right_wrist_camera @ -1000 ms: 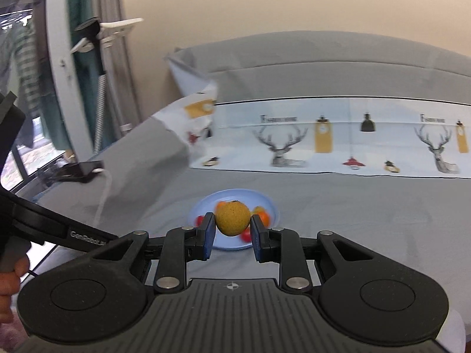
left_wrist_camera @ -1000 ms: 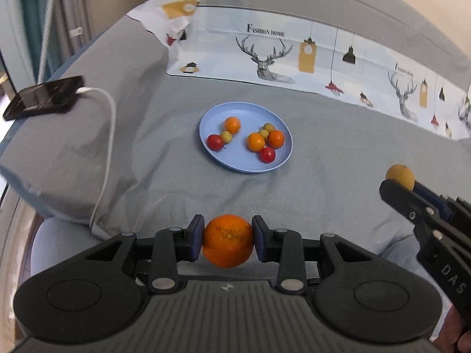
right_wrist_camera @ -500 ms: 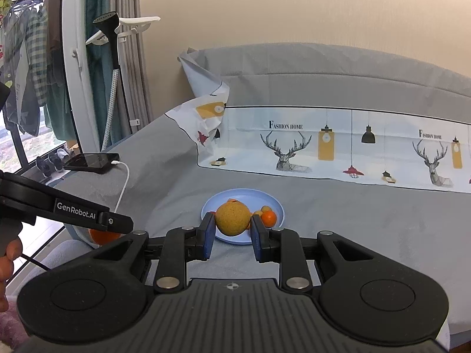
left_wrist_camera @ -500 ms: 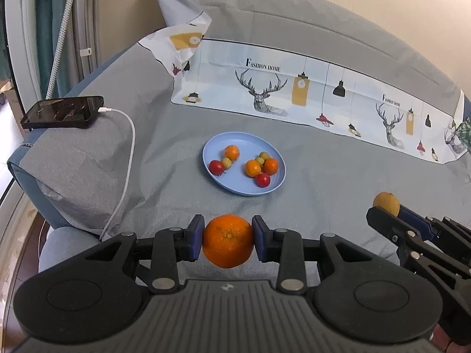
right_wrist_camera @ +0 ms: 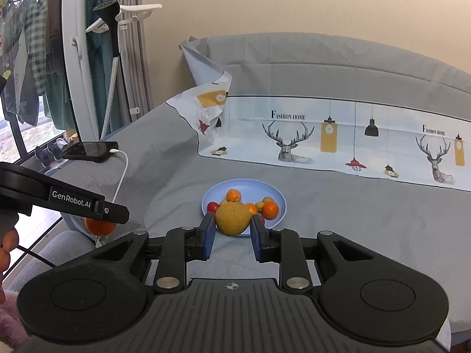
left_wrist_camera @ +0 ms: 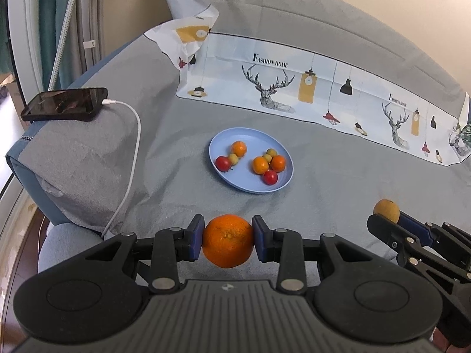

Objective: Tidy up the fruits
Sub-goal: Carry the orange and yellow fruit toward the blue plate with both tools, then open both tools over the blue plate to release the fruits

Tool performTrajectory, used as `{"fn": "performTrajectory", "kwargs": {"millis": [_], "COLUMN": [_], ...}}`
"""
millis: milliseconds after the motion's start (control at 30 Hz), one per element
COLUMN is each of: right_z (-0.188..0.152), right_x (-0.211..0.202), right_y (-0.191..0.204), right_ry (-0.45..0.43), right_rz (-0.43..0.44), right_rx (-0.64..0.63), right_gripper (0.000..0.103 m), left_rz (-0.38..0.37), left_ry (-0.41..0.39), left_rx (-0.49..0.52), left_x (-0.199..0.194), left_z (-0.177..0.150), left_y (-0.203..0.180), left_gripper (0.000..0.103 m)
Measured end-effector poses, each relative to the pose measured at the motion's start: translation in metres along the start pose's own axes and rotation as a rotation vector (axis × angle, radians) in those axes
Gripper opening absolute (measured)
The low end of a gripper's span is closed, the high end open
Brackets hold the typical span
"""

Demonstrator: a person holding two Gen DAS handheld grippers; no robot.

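My left gripper (left_wrist_camera: 228,239) is shut on a big orange (left_wrist_camera: 228,244), held in the air short of the blue plate (left_wrist_camera: 226,138). My right gripper (right_wrist_camera: 232,231) is shut on a dull yellow round fruit (right_wrist_camera: 232,219); from the left wrist that fruit (left_wrist_camera: 386,210) and gripper (left_wrist_camera: 388,219) show at the right edge. The blue plate (right_wrist_camera: 212,197) lies on the grey cloth and carries several small orange, red and yellow fruits. In the right wrist view the left gripper's side crosses the left edge with the orange (right_wrist_camera: 98,226) under it.
A black phone (left_wrist_camera: 64,107) on a white charging cable (left_wrist_camera: 131,158) rests on a raised grey cushion at the left. A printed sheet with deer (left_wrist_camera: 294,88) leans along the sofa back behind the plate. A garment steamer stand (right_wrist_camera: 113,58) and curtains stand at the far left.
The left wrist view has drawn back and tilted up, so the plate sits farther off and more of the sofa back shows. Both grips are unchanged. The right gripper has barely moved.
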State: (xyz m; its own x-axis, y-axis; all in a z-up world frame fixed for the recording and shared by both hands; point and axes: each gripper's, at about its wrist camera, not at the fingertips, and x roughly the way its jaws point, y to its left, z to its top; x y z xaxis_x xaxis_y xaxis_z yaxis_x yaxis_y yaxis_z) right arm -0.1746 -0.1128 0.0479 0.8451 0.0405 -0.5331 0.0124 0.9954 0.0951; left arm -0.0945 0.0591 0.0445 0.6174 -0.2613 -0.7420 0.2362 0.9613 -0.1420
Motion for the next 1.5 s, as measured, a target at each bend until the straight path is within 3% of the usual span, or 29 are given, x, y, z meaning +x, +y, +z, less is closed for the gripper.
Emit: {"fn": "performTrajectory", "kwargs": {"millis": [367, 700, 1133, 1500], "right_z": [0.0, 0.004, 0.013, 0.02], "right_x": [0.029, 0.071, 0.18, 0.28], "right_y": [-0.006, -0.016, -0.035, -0.043], "right_ry": [0.046, 0.067, 0.159, 0.21], "right_rz": [-0.013, -0.038, -0.01, -0.007], "right_rx": [0.007, -0.014, 0.005, -0.015], "right_gripper": [0.027, 0.027, 0.027, 0.027], "left_rz": [0.018, 0.044, 0.05, 0.066], "left_ry": [0.05, 0.049, 0.116, 0.202], "left_rx": [0.004, 0.013, 0.033, 0.029], "left_x": [0.031, 0.071, 0.185, 0.279], "left_z": [0.011, 0.048, 0.108, 0.133], "left_y": [0.003, -0.005, -0.022, -0.018], "left_gripper": [0.039, 0.039, 0.039, 0.039]}}
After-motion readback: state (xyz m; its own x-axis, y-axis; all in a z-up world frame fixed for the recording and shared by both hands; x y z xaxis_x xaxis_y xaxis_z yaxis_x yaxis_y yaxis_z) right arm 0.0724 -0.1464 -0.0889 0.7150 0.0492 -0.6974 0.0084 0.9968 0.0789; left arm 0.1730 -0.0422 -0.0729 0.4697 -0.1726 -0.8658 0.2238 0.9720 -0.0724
